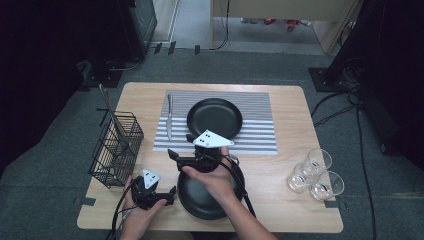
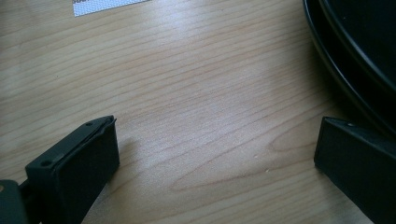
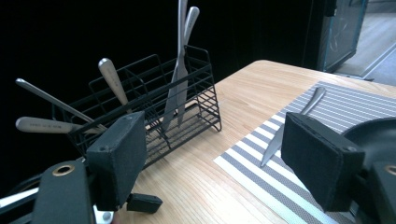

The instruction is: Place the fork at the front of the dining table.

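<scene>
In the high view, the right gripper [image 1: 176, 155] hangs over the wooden table [image 1: 285, 102], pointing left toward the wire cutlery basket [image 1: 116, 148], its hand above the near black plate [image 1: 202, 200]. A second black plate [image 1: 214, 118] and a knife [image 1: 169, 117] lie on the striped placemat [image 1: 260, 122]; three glasses [image 1: 315, 175] stand near the right edge. The left gripper [image 1: 170, 192] rests low at the near plate's left rim. In the left gripper view, its jaws stand wide apart over bare wood, the plate's rim [image 2: 345, 70] just beside one jaw, perhaps touching. In the right gripper view, the jaws stand apart with nothing between them, facing the basket [image 3: 154, 116] with its cutlery [image 3: 180, 65]; the knife [image 3: 292, 123] lies on the placemat [image 3: 345, 107].
</scene>
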A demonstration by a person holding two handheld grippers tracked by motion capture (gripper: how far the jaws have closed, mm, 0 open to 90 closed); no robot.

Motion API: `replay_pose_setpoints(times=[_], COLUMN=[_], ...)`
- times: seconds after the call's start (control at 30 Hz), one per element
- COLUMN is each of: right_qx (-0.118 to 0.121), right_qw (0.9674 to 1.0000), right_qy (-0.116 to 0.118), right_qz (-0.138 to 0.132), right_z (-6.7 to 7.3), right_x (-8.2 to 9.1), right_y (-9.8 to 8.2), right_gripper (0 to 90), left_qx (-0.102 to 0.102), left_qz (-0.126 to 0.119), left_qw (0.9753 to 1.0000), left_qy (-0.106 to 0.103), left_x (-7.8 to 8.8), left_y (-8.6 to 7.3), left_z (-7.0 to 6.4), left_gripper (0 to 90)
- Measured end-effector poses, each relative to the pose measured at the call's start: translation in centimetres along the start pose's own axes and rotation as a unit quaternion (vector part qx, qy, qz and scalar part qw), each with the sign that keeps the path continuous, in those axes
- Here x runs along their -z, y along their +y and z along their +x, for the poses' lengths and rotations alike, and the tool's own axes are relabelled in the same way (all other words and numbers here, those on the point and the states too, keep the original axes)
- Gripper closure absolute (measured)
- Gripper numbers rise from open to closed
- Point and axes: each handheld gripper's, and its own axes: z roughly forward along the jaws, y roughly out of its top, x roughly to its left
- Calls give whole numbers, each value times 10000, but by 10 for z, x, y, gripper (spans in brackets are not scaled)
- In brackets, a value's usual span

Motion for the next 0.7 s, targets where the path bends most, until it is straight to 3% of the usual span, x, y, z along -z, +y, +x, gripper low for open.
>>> replay_pose_setpoints(times=[0.5,0.7], right_qx=[66,65], right_qw=[9997,9990], right_qy=[234,436], right_qz=[36,-14], right_z=[13,19], right_x=[-21,-31], right_y=[5,7], right_gripper=[293,368], left_qx=[-8,-10], left_qz=[-1,0], left_qw=[10000,10000], left_qy=[-4,-2], left_x=[0,0], left_y=[0,0], left_z=[0,0], left_gripper=[0,0])
